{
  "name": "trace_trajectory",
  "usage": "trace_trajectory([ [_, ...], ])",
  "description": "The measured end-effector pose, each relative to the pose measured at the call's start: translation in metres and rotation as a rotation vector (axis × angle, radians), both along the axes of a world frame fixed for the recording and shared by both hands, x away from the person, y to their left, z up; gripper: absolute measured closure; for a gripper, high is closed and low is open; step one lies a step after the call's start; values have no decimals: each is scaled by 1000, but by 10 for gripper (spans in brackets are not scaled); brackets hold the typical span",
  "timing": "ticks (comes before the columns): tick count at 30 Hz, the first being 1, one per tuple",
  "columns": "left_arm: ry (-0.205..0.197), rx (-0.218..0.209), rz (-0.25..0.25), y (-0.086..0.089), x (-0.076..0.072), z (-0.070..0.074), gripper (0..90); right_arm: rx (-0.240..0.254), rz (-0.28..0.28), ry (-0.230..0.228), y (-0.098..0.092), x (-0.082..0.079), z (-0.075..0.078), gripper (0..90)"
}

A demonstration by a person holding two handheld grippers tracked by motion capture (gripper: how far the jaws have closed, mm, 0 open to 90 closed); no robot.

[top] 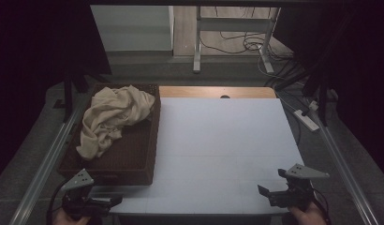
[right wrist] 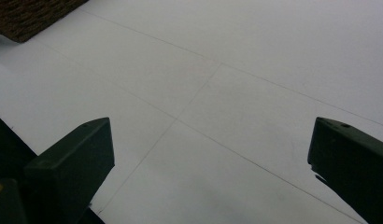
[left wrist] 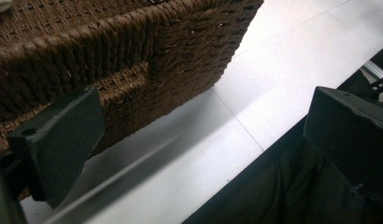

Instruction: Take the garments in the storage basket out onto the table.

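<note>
Cloth sits bunched in the basket, upper left of frame, long axis running toward lower left. Left gripper is way nearer vs right gripper; both jaws wide, empty.

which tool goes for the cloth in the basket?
Probably left. The left tool sits open beside the basket holding the cloth; the right tool, also open, is across the table.
</note>
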State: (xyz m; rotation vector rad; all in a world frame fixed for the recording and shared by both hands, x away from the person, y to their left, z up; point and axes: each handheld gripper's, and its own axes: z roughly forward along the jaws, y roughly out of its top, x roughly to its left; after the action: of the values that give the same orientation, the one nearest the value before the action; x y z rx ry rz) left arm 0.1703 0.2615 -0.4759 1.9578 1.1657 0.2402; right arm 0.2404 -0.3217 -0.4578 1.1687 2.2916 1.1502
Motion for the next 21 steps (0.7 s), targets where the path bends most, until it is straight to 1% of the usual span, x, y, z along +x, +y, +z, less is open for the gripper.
trace_trajectory([
  [4,-16,-22,-3,1,0,2,0,-2,4,-1,0,0,0,8],
  [6,-35,-32,-12,2,0,3,0,-6,7,0,1,0,0,8],
  [11,-84,-26,-22,3,-2,7,0,-15,11,1,2,0,0,8],
  [16,-99,-52,-17,4,-1,9,0,-15,13,0,2,0,-1,8],
  [21,-118,-45,-11,3,-2,12,0,-17,15,4,2,0,-1,8],
])
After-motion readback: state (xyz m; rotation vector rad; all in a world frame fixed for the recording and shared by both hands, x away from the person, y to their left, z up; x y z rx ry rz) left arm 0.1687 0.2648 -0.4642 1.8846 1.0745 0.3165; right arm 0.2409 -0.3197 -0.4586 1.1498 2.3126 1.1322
